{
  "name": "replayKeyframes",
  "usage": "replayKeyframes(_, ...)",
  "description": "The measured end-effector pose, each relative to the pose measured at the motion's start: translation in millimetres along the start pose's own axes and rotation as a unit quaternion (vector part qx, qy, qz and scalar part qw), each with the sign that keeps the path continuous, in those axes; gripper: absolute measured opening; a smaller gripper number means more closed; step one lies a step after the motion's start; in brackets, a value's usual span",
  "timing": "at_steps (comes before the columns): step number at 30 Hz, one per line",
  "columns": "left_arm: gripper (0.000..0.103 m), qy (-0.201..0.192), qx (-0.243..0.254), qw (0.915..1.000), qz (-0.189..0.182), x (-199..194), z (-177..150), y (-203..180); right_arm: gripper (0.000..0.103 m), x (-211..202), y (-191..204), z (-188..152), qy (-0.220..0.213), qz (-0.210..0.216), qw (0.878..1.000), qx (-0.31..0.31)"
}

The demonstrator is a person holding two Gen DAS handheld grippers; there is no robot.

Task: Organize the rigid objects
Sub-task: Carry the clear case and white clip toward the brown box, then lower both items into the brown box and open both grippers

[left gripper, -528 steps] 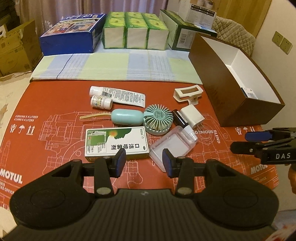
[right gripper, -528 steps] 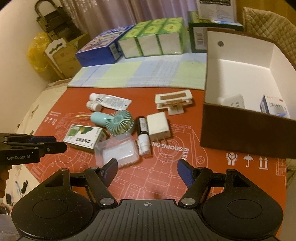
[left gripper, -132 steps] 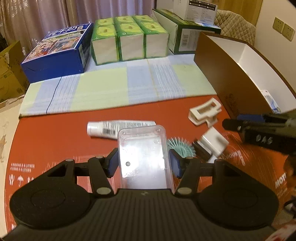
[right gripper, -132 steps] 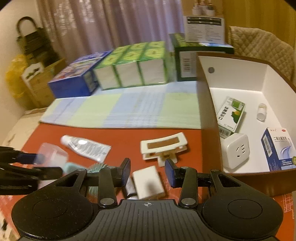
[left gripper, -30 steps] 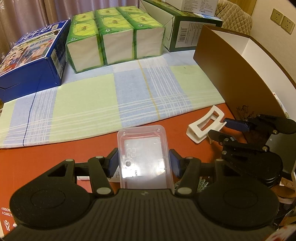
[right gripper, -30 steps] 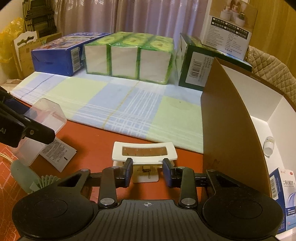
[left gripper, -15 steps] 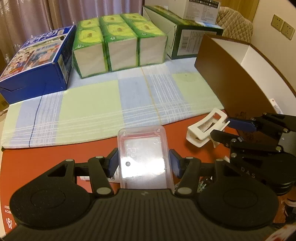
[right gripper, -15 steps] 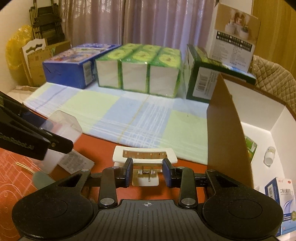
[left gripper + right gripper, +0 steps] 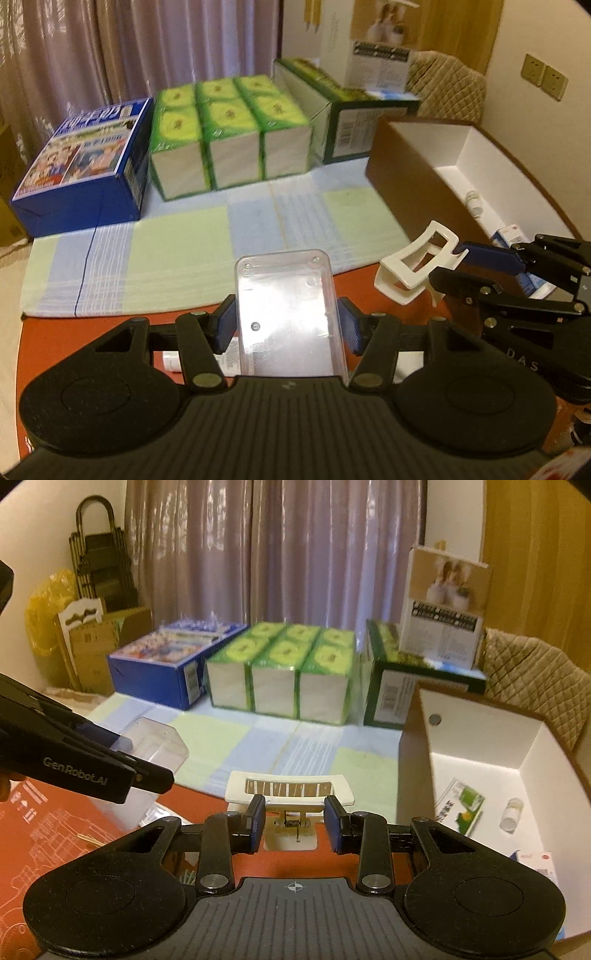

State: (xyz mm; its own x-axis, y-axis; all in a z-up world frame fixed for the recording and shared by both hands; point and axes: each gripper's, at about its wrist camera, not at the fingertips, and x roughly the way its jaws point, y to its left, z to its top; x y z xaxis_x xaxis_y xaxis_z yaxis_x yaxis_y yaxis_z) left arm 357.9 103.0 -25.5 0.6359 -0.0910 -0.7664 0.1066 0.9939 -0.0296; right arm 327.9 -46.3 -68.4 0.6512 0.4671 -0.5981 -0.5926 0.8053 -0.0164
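Presently, on the counter [image 9: 59,332]: one red mat, one checked cloth [image 9: 207,254] across mid-frame. Along the back, one blue box [image 9: 85,162] at left, one block of six green tissue packs [image 9: 229,129] at centre, one dark green carton [image 9: 354,122] at right with one white box on top. One brown storage box [image 9: 491,760], white inside, at right; in the right wrist view it holds one green-and-white carton [image 9: 461,805], one small bottle [image 9: 511,814], and part of another box at the lower edge.

Left hand-held gripper [image 9: 288,325]: pointing steeply down, clenched on one clear plastic case [image 9: 288,314], held off the counter at lower centre.

Right hand-held gripper [image 9: 295,825]: angled down, clamped on one white hair claw clip [image 9: 290,788], raised just left of the storage box.
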Motion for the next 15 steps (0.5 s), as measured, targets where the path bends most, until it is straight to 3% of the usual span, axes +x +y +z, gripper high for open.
replayKeyframes(8,0.053,-0.027,0.028,0.9989,-0.026,-15,16,-48,0.031,-45,-30,3,-0.034,-0.024,0.999,0.019)
replayKeyframes(15,0.053,-0.036,0.062,0.9954,-0.064,-8,35,-113,0.031,-75,-83,-3,-0.046,-0.069,0.996,0.045)
